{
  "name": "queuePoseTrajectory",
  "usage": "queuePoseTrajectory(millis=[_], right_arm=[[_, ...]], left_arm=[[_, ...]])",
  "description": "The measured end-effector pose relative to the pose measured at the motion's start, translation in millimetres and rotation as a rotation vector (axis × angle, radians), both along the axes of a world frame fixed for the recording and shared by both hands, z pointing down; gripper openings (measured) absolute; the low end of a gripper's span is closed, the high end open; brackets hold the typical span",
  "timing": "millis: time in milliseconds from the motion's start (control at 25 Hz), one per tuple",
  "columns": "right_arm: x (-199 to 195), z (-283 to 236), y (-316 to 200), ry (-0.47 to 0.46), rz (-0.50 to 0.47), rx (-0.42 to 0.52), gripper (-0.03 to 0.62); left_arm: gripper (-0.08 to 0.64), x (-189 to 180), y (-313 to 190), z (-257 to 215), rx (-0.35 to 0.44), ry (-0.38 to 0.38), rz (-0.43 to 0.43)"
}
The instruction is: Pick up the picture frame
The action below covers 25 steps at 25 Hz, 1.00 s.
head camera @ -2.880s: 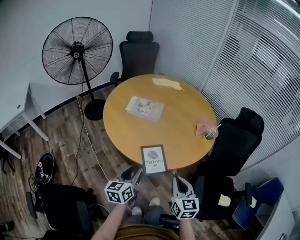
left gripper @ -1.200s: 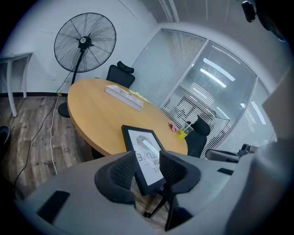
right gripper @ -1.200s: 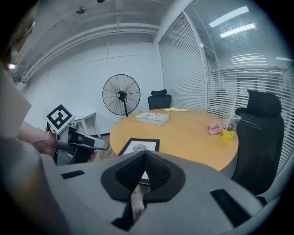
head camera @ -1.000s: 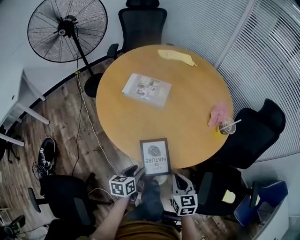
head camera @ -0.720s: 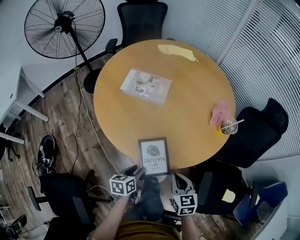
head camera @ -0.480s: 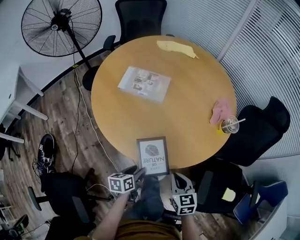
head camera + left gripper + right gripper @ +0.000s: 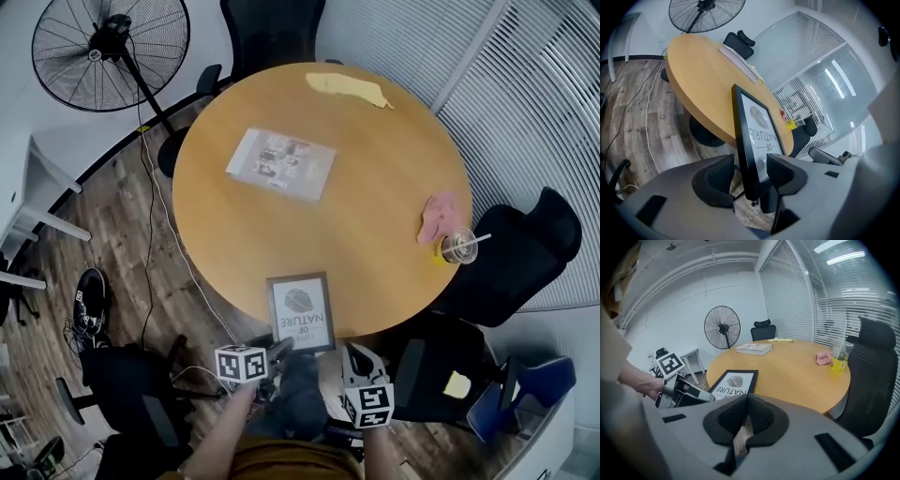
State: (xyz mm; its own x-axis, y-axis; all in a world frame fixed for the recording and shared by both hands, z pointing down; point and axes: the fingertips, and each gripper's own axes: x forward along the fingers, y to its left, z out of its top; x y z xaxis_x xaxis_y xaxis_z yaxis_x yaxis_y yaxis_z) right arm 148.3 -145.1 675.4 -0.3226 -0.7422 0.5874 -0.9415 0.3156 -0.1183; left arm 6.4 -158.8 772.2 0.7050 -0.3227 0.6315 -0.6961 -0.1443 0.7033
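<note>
Left gripper view: left claw (image 7: 750, 174), jaws just widening, straddles picture frame (image 7: 757, 133) lettered "OF NATURE"; right claw (image 7: 746, 405) pinched together

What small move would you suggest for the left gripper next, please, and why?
Probably close the left gripper on the picture frame: its jaws have just been opening and stand apart, the frame's near edge already lies between them, and nothing seems to press on it yet.

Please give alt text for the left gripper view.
The near corner of a black picture frame stands between the left gripper's jaws, which have just been opening and do not press it. Behind it is a round wooden table.
</note>
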Motion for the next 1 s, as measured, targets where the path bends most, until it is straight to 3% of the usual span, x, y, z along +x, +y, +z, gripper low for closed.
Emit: queuePoseTrajectory(millis=[160, 360, 1000], right_arm=[[2, 3, -1, 0.009, -0.004, -0.013, 0.012], [2, 5, -4, -0.002, -0.007, -0.023, 0.012], [3, 3, -2, -0.049, 0.004, -0.036, 0.012]], left_arm=[[0.219, 4, -2, 1, -0.018, 0.018, 0.015], [0.181, 9, 0, 0, -0.084, 0.102, -0.015], [0.132, 12, -1, -1, -0.139, 0.234, -0.087]])
